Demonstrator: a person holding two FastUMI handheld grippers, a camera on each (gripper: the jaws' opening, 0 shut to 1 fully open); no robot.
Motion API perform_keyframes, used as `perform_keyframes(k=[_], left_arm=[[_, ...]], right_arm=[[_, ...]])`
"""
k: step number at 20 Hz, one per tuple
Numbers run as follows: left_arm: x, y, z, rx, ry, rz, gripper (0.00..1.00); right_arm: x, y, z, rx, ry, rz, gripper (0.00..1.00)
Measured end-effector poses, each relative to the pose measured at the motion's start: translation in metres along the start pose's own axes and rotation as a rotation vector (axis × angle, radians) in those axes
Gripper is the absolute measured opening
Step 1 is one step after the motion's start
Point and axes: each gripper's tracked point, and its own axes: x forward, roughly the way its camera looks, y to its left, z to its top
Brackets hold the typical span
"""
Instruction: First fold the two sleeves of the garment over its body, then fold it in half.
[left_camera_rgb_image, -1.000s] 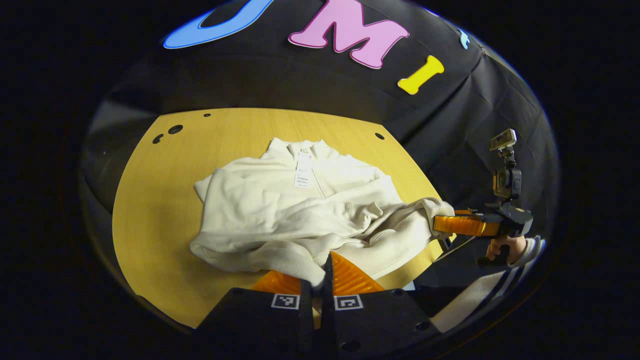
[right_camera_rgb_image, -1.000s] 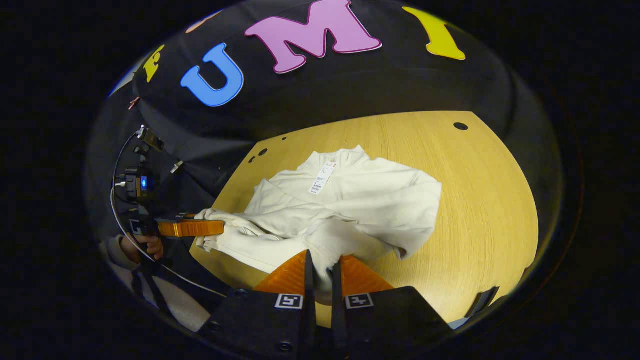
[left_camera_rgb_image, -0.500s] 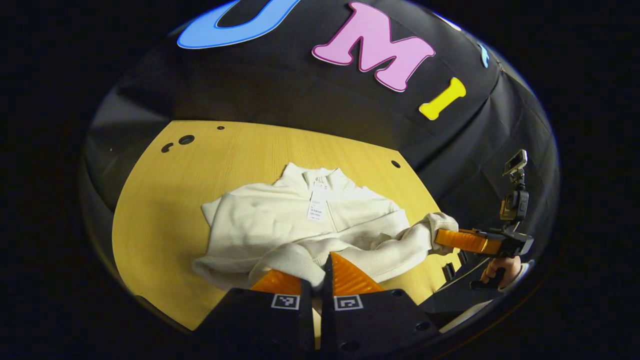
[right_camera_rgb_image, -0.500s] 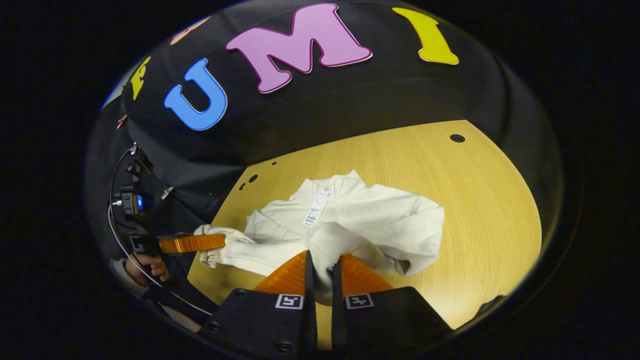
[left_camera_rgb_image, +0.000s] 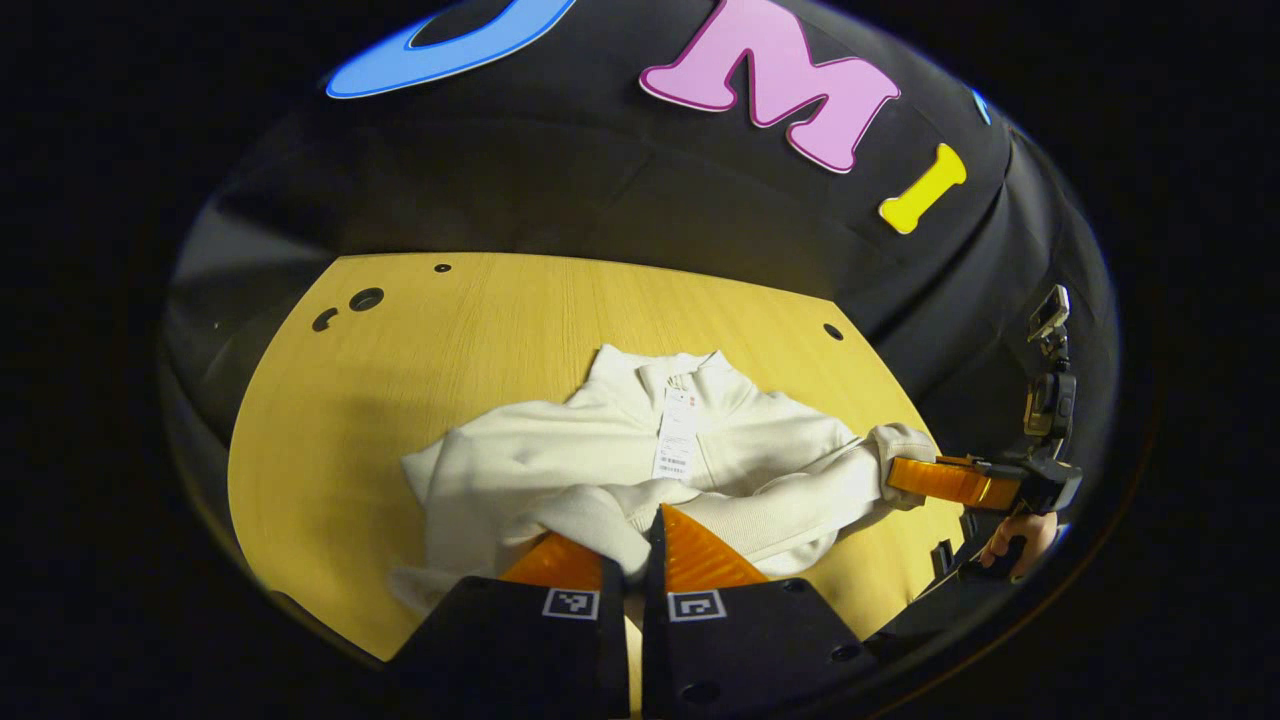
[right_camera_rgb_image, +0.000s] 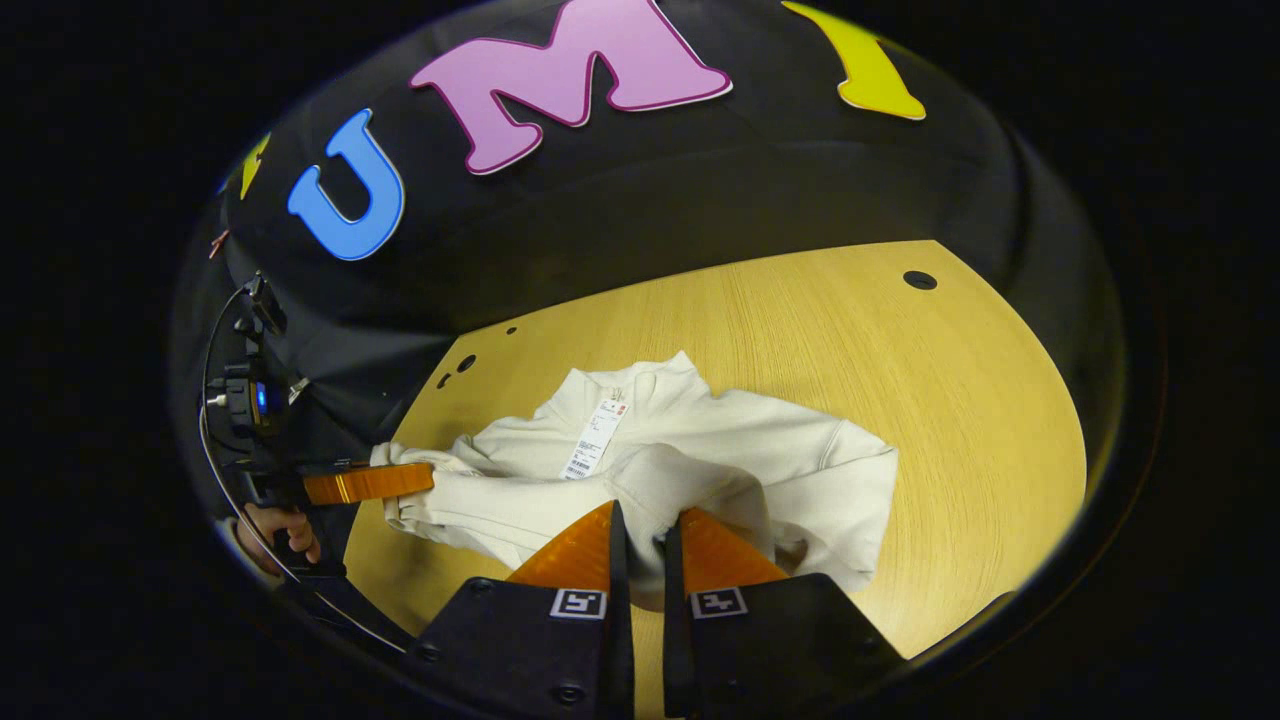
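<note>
cream garment (left_camera_rgb_image: 560, 470) – white tag (left_camera_rgb_image: 675, 443), yellow-wood table (left_camera_rgb_image: 480, 320)

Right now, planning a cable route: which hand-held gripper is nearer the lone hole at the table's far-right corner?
Right. The right hand-held gripper pinches the garment by the table's right edge, on the side of the hole; the left hand-held gripper pinches it farther left.

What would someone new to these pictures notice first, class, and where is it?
A cream garment lies crumpled in the middle of a wooden table, a paper tag hanging at its collar. Each tool, left and right, is shut on a lifted bottom corner of it. In the left gripper view, the right tool appears again at the table's right edge.
</note>
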Motion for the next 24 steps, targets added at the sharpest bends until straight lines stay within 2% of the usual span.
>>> perform_keyframes(k=[11,24], left_arm=[[0.071,0.018,0.010,-0.008,0.053,0.090,0.11],[0.101,0.029,-0.014,-0.045,0.149,0.115,0.11]], right_arm=[[0.059,-0.032,-0.006,0.059,0.072,-0.045,0.16],[0.095,-0.049,-0.028,0.074,0.156,-0.078,0.16]])
